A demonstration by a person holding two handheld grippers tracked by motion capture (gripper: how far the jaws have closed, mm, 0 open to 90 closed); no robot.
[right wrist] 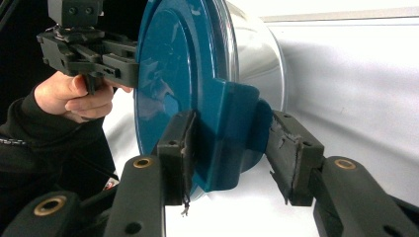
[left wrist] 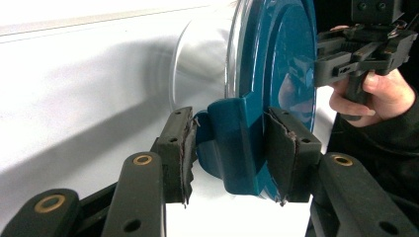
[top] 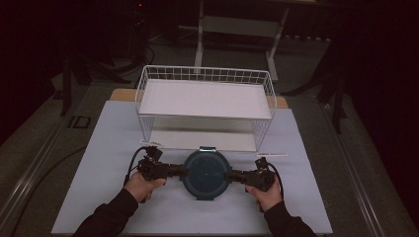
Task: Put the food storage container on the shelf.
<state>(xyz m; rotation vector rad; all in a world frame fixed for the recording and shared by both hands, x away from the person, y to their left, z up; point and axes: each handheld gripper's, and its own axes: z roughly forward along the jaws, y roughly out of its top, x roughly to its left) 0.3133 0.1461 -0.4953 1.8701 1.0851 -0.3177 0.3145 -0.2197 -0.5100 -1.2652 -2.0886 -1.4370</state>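
Now both grippers meet at a round clear container with a teal lid (top: 205, 174), which stands on the white table cover (top: 99, 187), just on the near side of the white wire shelf rack (top: 205, 106). Each hand comes from the near edge of the table, one on each side of the container.

At the left side, the left gripper (top: 182, 171) has its two jaws closed on the teal latch tab of the lid (left wrist: 237, 145). In the left gripper view, both worn black pads (left wrist: 185, 148) press against this tab, one on the container side and one on the top side of the lid, so the grip is narrow and firm.

At the right side, the right gripper (top: 230, 176) holds its jaws around the opposite latch tab (right wrist: 232, 138). In the right gripper view, one pad (right wrist: 179, 148) lies against the flat top of the lid, while the other pad (right wrist: 291, 153) stands a little apart from the tab, with a small gap visible. So these jaws are about half open and do not yet clamp the tab.

The clear body of the container (left wrist: 202, 59) rests on the table cover, and the lid sits on top of it.
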